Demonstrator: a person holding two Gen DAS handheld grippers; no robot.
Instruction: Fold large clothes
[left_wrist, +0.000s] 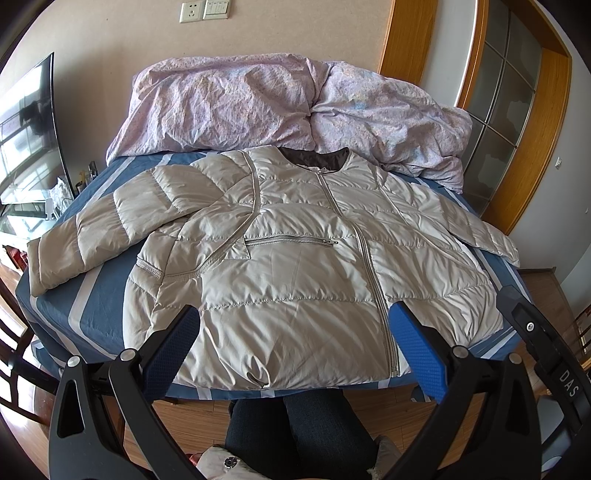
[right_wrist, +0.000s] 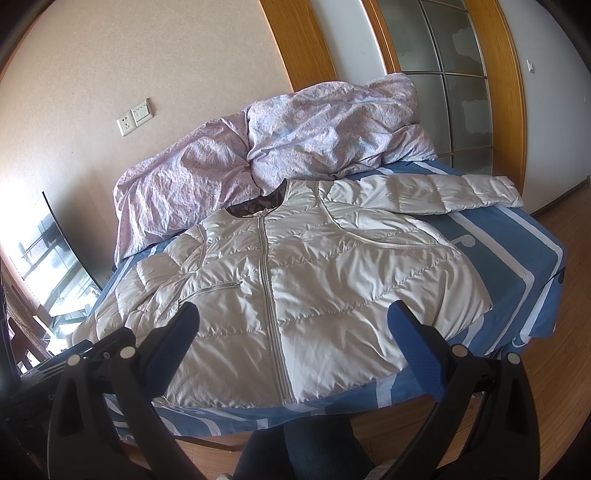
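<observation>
Nearest the cameras, the left gripper (left_wrist: 295, 321) hung over the foot of the bed with its blue-padded fingers (left_wrist: 417, 343) spread wide and nothing between them. The right gripper (right_wrist: 293, 319) hovered likewise, jaws apart and empty. Below both, a person's dark trouser legs (left_wrist: 295, 428) stood against the bed edge.

Just beyond lay the pale grey quilted puffer jacket (left_wrist: 295, 266), front up and zipped, flat on the blue-and-white striped bedsheet (left_wrist: 92, 314), hem toward the person and dark-lined collar (left_wrist: 317, 157) away. It looked light, puffy and soft, and its shiny shell would probably slip under the pads; a pinch on a single layer might slide, so the stitched hem corners, cuffs or shoulder seams seemed the surer holds. Trapped air would likely make each fold spring back unless pressed.

The left wrist view showed the sleeve (left_wrist: 85, 236) on that side running out to the bed edge, partly doubled near the shoulder, and the chest pocket zip (left_wrist: 291, 242). The right wrist view instead showed the opposite sleeve (right_wrist: 461, 194) lying straight out across the sheet.

Farthest back, a crumpled lilac floral duvet (left_wrist: 258, 107) was heaped against the wall.
</observation>
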